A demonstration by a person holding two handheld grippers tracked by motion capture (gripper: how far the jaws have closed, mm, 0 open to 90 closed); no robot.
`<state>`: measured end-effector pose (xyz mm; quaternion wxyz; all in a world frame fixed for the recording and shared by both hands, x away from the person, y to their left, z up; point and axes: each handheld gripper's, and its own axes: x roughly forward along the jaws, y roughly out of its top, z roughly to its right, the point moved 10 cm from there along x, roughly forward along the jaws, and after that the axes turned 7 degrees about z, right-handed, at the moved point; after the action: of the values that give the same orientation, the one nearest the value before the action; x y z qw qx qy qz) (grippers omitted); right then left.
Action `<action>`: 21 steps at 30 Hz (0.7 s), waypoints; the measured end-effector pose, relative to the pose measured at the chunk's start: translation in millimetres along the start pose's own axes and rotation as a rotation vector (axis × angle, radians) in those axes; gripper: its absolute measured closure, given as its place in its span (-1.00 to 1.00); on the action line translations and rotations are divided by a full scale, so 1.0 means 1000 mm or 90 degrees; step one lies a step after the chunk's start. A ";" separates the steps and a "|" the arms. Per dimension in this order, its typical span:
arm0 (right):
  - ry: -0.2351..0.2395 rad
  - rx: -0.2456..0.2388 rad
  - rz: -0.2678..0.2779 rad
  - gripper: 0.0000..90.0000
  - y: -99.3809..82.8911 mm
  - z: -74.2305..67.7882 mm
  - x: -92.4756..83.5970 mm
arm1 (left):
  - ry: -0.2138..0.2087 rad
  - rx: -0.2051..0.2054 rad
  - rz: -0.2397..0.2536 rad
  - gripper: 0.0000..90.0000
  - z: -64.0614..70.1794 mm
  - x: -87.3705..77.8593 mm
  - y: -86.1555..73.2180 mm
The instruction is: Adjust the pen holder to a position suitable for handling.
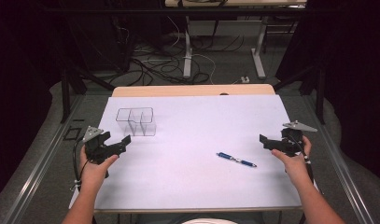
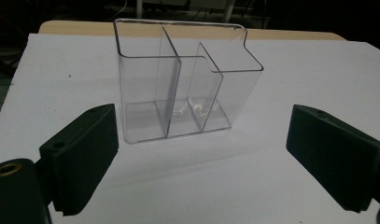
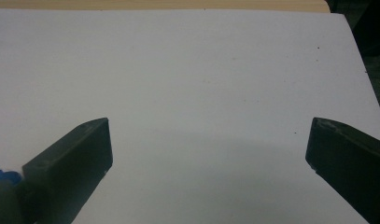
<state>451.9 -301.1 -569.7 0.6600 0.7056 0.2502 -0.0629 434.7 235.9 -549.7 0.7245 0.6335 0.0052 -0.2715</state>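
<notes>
From the high view, you look to be at the very start: the blue pen (image 1: 236,159) lies flat on the white table (image 1: 201,121), right of centre in the frame, and the clear organizer (image 1: 137,122) stands upright at upper left, well apart from it. Your left gripper (image 1: 117,145) hovers just below and left of the organizer; your right gripper (image 1: 268,141) waits right of the pen. Both hold nothing.

In the left gripper view, your jaws stand spread wide, with the clear organizer (image 2: 185,79) centred beyond them. All of its compartments are empty.

In the right gripper view, the jaws are spread wide over bare table (image 3: 201,70). Next, I judge you must swing this gripper toward the pen and straddle its barrel.
</notes>
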 end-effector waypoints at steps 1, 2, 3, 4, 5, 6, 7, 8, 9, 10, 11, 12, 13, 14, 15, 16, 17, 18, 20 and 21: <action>-0.001 0.008 -0.004 -0.99 -0.001 0.000 0.000 | 0.003 -0.006 0.002 -0.78 -0.001 0.000 0.001; 0.000 0.003 -0.004 -0.99 -0.001 0.001 0.000 | 0.003 -0.006 0.002 -0.76 -0.001 0.000 0.001; -0.002 0.010 -0.006 -0.99 -0.001 0.001 -0.001 | 0.005 -0.016 0.001 -0.73 -0.002 -0.001 0.003; -0.003 0.005 -0.003 -0.98 -0.001 0.002 -0.001 | 0.004 -0.024 -0.001 -0.67 -0.002 -0.001 0.004; -0.001 0.002 -0.003 -0.96 -0.001 0.002 -0.001 | 0.001 -0.028 -0.006 -0.64 -0.002 -0.001 0.005; -0.001 0.004 -0.003 -0.96 -0.001 0.002 -0.001 | 0.001 -0.028 -0.006 -0.64 -0.002 -0.001 0.005; 0.000 0.008 -0.006 -0.96 -0.001 0.001 -0.001 | 0.002 -0.027 -0.003 -0.63 -0.001 -0.002 0.009; 0.002 0.001 -0.006 -0.95 -0.001 0.001 0.000 | 0.004 -0.023 -0.004 -0.61 -0.001 -0.002 0.010; 0.002 0.002 -0.007 -0.95 -0.002 0.001 0.000 | 0.003 -0.019 -0.005 -0.58 0.000 -0.002 0.012; 0.002 0.003 -0.008 -0.94 -0.002 0.001 0.000 | 0.005 -0.017 -0.007 -0.57 0.000 -0.003 0.013; 0.002 0.008 -0.009 -0.93 -0.003 0.000 0.000 | 0.007 -0.014 -0.011 -0.55 0.000 -0.003 0.014; 0.003 0.007 -0.009 -0.93 -0.003 0.000 0.000 | 0.007 -0.011 -0.011 -0.53 0.001 -0.002 0.016; 0.004 0.006 -0.010 -0.92 -0.003 -0.001 0.000 | 0.013 -0.006 -0.016 -0.50 0.001 -0.002 0.017; 0.005 0.004 -0.009 -0.92 -0.003 -0.001 -0.001 | 0.019 -0.002 -0.020 -0.45 0.000 -0.002 0.018; 0.002 0.004 -0.001 -0.91 -0.002 -0.002 0.000 | 0.022 0.000 -0.020 -0.40 0.000 -0.002 0.020; 0.006 0.002 -0.007 -0.91 -0.002 -0.003 -0.002 | 0.022 0.000 -0.019 -0.39 0.000 -0.002 0.022; 0.007 0.003 -0.008 -0.90 -0.003 -0.003 -0.002 | 0.022 -0.002 -0.019 -0.36 0.000 -0.001 0.024; 0.007 0.002 -0.008 -0.90 -0.003 -0.003 -0.003 | 0.025 -0.005 -0.016 -0.35 -0.001 0.000 0.026; 0.007 0.006 -0.010 -0.88 -0.003 -0.003 -0.003 | 0.026 -0.005 -0.022 -0.31 -0.002 0.001 0.030; 0.007 0.008 -0.010 -0.88 -0.003 -0.003 -0.003 | 0.026 -0.005 -0.022 -0.30 -0.002 0.001 0.030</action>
<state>447.4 -298.8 -571.1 0.6538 0.7079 0.2589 -0.0654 448.5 238.7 -522.9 0.7220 0.6359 0.0321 -0.2707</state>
